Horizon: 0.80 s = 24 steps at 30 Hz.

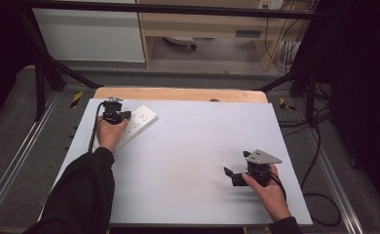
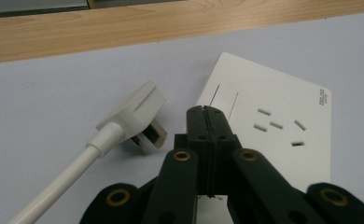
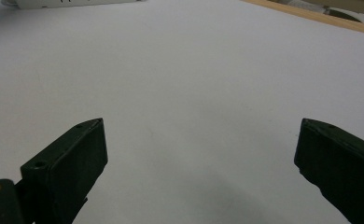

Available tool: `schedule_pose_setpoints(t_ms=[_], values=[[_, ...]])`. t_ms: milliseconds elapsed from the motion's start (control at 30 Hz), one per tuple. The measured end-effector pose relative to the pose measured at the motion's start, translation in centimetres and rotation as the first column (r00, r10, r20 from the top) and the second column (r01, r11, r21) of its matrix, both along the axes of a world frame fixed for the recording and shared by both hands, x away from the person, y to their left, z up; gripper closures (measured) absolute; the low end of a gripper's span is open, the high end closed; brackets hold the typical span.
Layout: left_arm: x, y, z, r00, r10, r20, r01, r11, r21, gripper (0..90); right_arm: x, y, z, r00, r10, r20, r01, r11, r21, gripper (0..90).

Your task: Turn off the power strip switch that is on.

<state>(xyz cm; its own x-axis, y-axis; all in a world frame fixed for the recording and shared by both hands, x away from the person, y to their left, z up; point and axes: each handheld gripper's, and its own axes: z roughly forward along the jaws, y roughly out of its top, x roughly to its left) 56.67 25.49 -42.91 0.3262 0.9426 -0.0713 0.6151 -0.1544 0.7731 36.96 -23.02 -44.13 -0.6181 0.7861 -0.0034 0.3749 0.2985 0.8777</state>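
1. The counter [image 1: 188, 161] carries a white sheet, mostly bare.
2. The socket panel [image 2: 283, 126] lies flat at the far left, faceplate up, ready for plugging.
3. The left tool [image 2: 207, 116] rests over it, jaws pressed together, empty.
4. The right tool [image 1: 237, 174] waits near right, spread wide.
5. The white plug [image 2: 138, 112] lies just left of the panel, prongs tipped toward the counter.

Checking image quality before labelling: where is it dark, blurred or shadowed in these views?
High view: the sheet is evenly lit, the surroundings fall to near black, and a soft shadow lies beside the right gripper. Left gripper view: the plug and socket plate are sharp, while the near black arms of the left gripper are soft. Right gripper view: the sheet darkens toward the bottom, with slightly blurred jaw edges.
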Motion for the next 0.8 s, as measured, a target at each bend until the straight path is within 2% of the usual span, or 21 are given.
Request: schedule_pose_setpoints(t_ms=[800], values=[[0.25,-0.35,-0.15,1.0,-0.008,-0.004,0.008,0.9999,0.007,90.0,0.02,0.1,-0.02,1.0,0.007,-0.005,-0.007,1.0,-0.002,3.0]])
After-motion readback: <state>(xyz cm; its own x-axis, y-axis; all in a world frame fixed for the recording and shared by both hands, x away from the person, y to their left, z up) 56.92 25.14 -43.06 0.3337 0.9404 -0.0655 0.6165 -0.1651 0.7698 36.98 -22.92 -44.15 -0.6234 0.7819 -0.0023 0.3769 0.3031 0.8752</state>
